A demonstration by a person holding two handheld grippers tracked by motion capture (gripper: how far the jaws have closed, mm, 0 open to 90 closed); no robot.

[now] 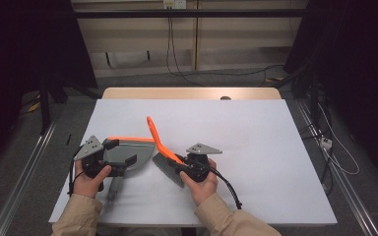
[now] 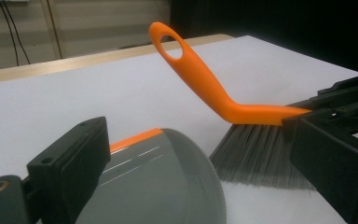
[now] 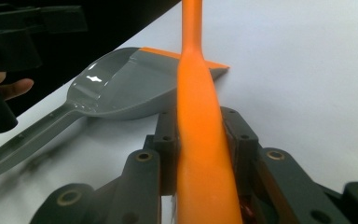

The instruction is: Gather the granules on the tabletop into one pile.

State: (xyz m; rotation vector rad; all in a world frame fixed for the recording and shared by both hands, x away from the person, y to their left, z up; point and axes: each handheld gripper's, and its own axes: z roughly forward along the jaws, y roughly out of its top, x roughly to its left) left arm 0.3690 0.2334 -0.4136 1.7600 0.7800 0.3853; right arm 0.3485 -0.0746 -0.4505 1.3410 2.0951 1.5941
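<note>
One hand-held gripper (image 3: pixel 200 154) clamps the brush (image 3: pixel 200 140) beside the dustpan (image 3: pixel 121 88).

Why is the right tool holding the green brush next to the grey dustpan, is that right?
Not quite: the brush is orange with grey bristles, not green. The right tool does clamp it beside the grey dustpan, as the right gripper view shows.

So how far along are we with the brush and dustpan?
Done: the right gripper is clamped on the orange-handled brush with grey bristles. In hand: the left gripper is at the grey plastic dustpan with an orange lip, its jaws around the pan's rim. Left: any sweeping; I see no debris on the white table.
</note>
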